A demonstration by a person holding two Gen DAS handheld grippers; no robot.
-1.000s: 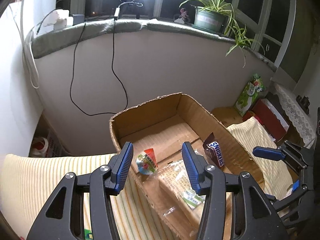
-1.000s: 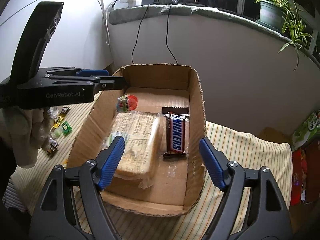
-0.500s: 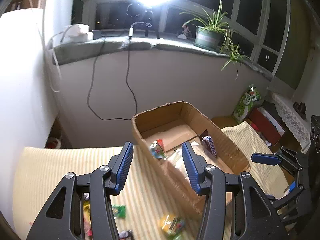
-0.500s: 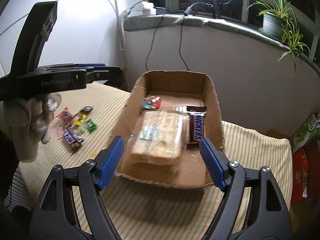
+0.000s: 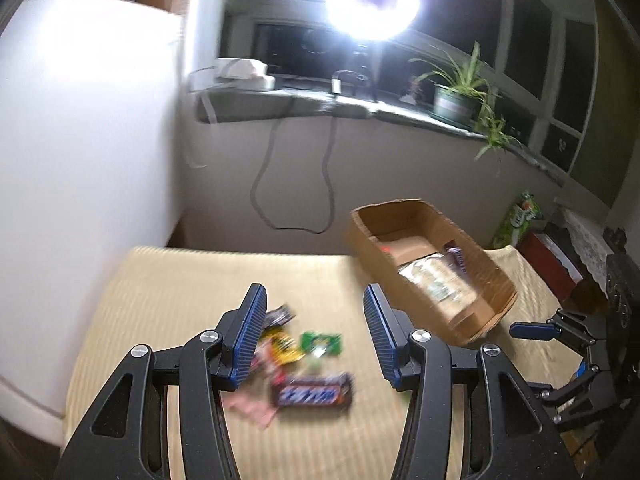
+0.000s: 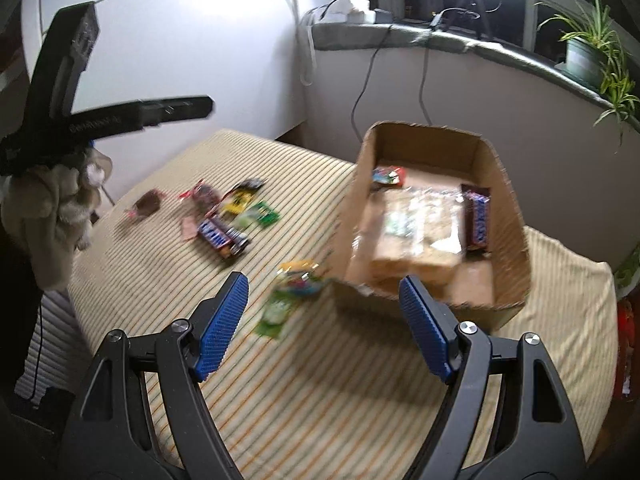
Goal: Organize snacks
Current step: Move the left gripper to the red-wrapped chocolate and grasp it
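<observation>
Both your tongs are empty and apart: the left gripper (image 5: 314, 334) hangs over the loose pile with its jaws moderately spread, the right gripper (image 6: 322, 328) with its jaws wider over the near side of the bed (image 6: 320, 400)

Nearest your left jaws lies the dark bar (image 5: 312, 395), flat and crosswise, with a pink wrapper (image 5: 250, 410) just beside it toward the bed's left edge. Behind the bar sit the green packet (image 5: 322, 344) and the yellow packet (image 5: 280, 344), close together, some touching; blur hides which overlap. My judgement is that the bar is your next pick: it is the biggest, it lies apart from most of the pile, and your jaws already frame it

To do it well, slow down first, since both views are smeared. Bring the left jaws straight down across the bar's short width, 1 pad on each long side, and keep the pink wrapper out of the bite. Close only when both pads are level with the bed, so the wrapper does not slip

For your right gripper, 2 green-and-yellow packets (image 6: 288, 292) lie just ahead, close to the near wall of the box (image 6: 508, 304); the nearer 1 is the easier catch

Farther off, toward the bed's far right corner, the box holds a large clear pack (image 6: 416, 232), a second bar (image 6: 478, 218) along its right wall, and a small red packet (image 6: 388, 176) at the back. The space in front of the second bar looks free, so drop there
</observation>
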